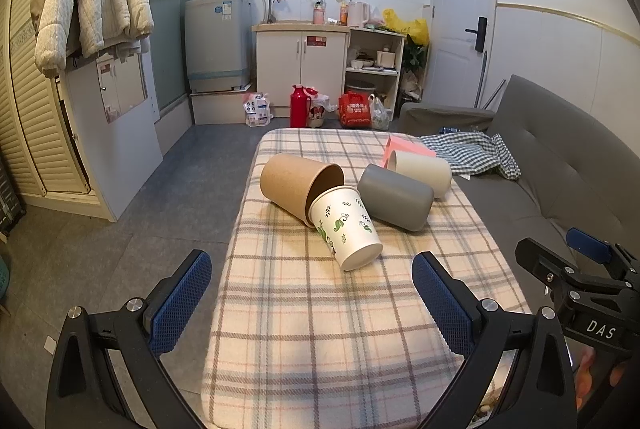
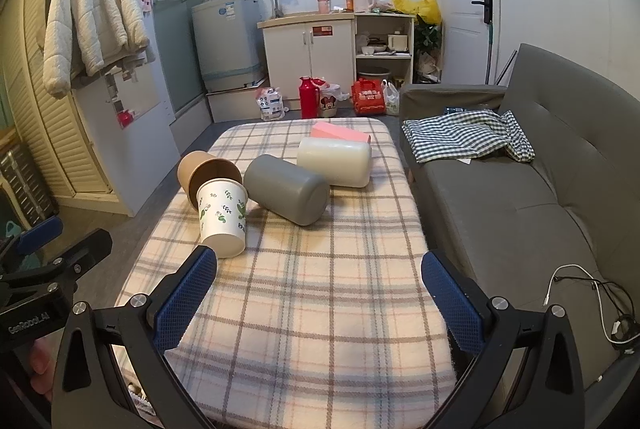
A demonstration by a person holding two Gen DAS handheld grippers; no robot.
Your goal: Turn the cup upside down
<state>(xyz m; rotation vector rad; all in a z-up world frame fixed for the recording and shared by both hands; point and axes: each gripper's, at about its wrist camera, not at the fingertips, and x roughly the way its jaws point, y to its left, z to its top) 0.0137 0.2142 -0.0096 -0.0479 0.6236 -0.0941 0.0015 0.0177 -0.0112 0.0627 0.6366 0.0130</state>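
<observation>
Left claw [image 1: 312, 293]: gaped wide, empty.
Leaf-print paper cup [image 1: 346, 229]: lay sideways at 12 o'clock on plaid surface [image 1: 320, 329], mouth inside brown cup [image 1: 298, 185].
Handling: probably light, crushable; pinch mid-wall gently.
Right claw [image 2: 320, 293]: spread apart, empty.

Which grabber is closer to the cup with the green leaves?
Probably the right gripper: its left fingertip sits just below the leaf cup. The left gripper is open too, with the cup farther ahead between its fingers.
</observation>
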